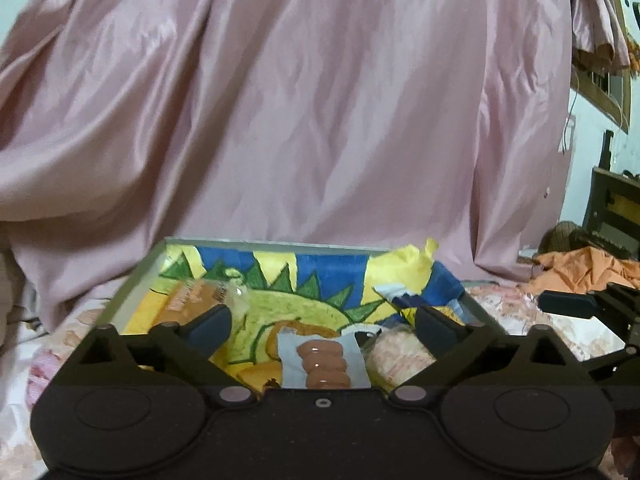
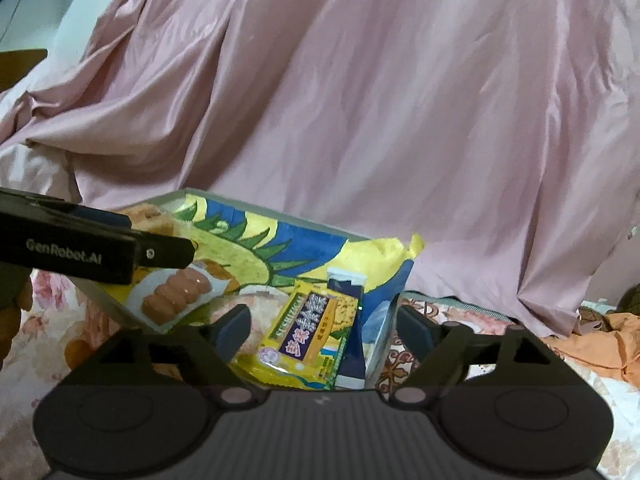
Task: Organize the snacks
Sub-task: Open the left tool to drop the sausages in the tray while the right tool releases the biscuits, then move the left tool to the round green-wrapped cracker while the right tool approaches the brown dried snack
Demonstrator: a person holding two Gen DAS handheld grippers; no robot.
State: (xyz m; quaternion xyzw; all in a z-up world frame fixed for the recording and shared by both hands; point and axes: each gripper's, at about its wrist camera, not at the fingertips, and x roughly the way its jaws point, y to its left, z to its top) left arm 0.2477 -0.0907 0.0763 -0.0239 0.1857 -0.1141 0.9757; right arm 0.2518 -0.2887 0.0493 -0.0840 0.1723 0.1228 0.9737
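Note:
A shallow box [image 1: 136, 280] lined with a yellow, blue and green painted sheet [image 1: 280, 292] holds snacks. In the left wrist view my left gripper [image 1: 322, 326] is open above a white pack of brown sausages [image 1: 324, 364], with a pale round pack [image 1: 400, 354] to its right and an orange-brown pack [image 1: 188, 300] at the left. In the right wrist view my right gripper [image 2: 324, 330] is open over a yellow snack pack [image 2: 308, 332] and a dark blue pack [image 2: 350, 320] at the box's right side. The sausage pack [image 2: 176, 294] lies further left, under the left gripper's body [image 2: 92, 250].
The box [image 2: 108, 300] sits on a flower-patterned bedsheet [image 2: 420, 308]. A big pink cloth [image 1: 320, 100] drapes behind it. An orange garment [image 1: 580, 272] and dark furniture [image 1: 612, 204] lie at the right.

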